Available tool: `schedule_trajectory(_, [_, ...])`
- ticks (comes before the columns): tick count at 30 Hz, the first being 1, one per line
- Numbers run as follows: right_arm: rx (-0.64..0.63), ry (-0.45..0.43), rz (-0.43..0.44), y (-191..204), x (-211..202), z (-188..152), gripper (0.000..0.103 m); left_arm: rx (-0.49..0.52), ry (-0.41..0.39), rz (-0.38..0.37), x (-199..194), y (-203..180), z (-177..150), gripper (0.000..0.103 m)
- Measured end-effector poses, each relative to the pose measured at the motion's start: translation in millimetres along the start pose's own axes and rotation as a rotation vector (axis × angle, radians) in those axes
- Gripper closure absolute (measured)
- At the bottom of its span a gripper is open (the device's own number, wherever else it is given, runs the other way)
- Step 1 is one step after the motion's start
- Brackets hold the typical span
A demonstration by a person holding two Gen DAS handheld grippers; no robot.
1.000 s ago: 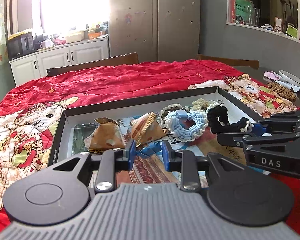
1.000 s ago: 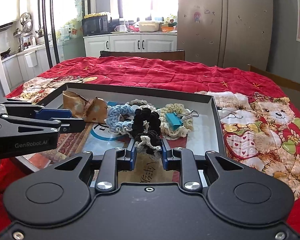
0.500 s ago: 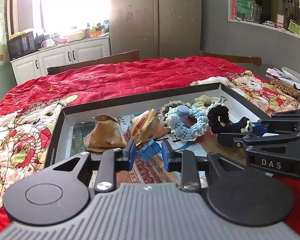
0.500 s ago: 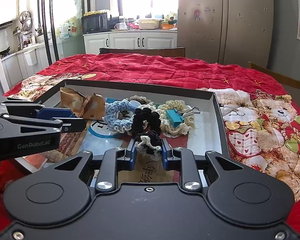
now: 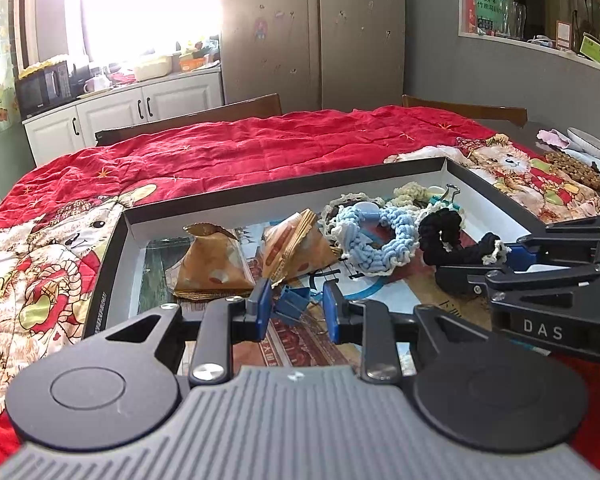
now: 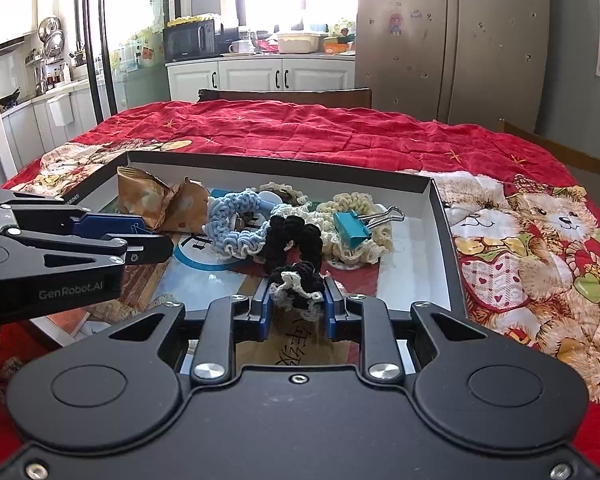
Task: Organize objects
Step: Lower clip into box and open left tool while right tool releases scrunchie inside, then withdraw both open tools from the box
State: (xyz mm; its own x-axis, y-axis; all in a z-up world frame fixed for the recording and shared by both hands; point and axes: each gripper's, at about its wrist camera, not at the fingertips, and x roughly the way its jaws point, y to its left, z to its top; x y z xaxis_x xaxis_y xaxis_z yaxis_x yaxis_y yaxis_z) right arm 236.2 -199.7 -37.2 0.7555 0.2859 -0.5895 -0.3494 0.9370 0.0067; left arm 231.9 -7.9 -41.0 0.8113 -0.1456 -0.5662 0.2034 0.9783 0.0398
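Tray, shallow and black-rimmed, on the red quilted cover of the tabletop, holding every loose item. Right gripper, jaws pinching the near end of a black scrunchie edged in cream, the rest of it draped forward away from the jaws. Just beyond the right jaws, a light blue scrunchie to the left of the black one and a cream scrunchie to the right, all three touching. Teal binder clip resting on the cream scrunchie, ahead and right of the right jaws, wire handles pointing right. Two brown wrapped pouches farther left, near the far left corner of the tray. Left gripper, jaws apart around a blue binder clip; left finger seemingly against the clip, right finger clear of it, though contact hard to judge from this low angle. Ahead of the left jaws, the two pouches side by side, with the blue scrunchie ahead and right. Right gripper seen from the left wrist view, entering from the right with the black scrunchie stretched from its tips. Wooden chair back beyond the far edge of the tabletop.
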Motion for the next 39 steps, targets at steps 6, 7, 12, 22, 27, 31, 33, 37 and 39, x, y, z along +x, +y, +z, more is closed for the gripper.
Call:
schedule_trajectory(6, [-0.007,0.001,-0.003,1.0,0.9,0.0,0.079,0.010,-0.003,0.008,0.8,-1.1,-1.0,0.071])
schedule_trajectory(7, [-0.008,0.001,-0.004,1.2,0.9,0.0,0.079,0.012,-0.004,0.009,0.7,-1.2,-1.1,0.071])
schedule_trajectory(12, [-0.013,0.001,-0.010,1.4,1.3,0.1,0.076,0.016,-0.005,0.014,0.4,-1.9,-1.6,0.066])
schedule_trajectory(22, [-0.009,-0.006,-0.022,1.0,-1.7,0.3,0.060,0.022,-0.021,0.018,-3.7,-2.9,-0.6,0.050])
schedule_trajectory(27, [-0.017,-0.014,-0.022,3.0,-6.0,0.7,0.056,0.035,-0.029,0.018,-6.7,-5.2,-0.2,0.041])
schedule_trajectory(31, [-0.018,-0.026,-0.019,3.2,-10.7,2.1,0.053,0.043,-0.041,0.021,-12.3,-7.0,0.5,0.033])
schedule_trajectory(33, [-0.018,-0.030,-0.019,3.6,-13.0,3.1,0.053,0.048,-0.047,0.026,-15.2,-7.9,0.6,0.031])
schedule_trajectory(37, [-0.014,-0.038,-0.020,3.5,-18.3,4.5,0.052,0.049,-0.054,0.030,-20.3,-8.1,1.1,0.029])
schedule_trajectory(39, [-0.012,-0.043,-0.018,3.3,-21.4,5.5,0.052,0.046,-0.056,0.029,-23.4,-7.9,1.9,0.028])
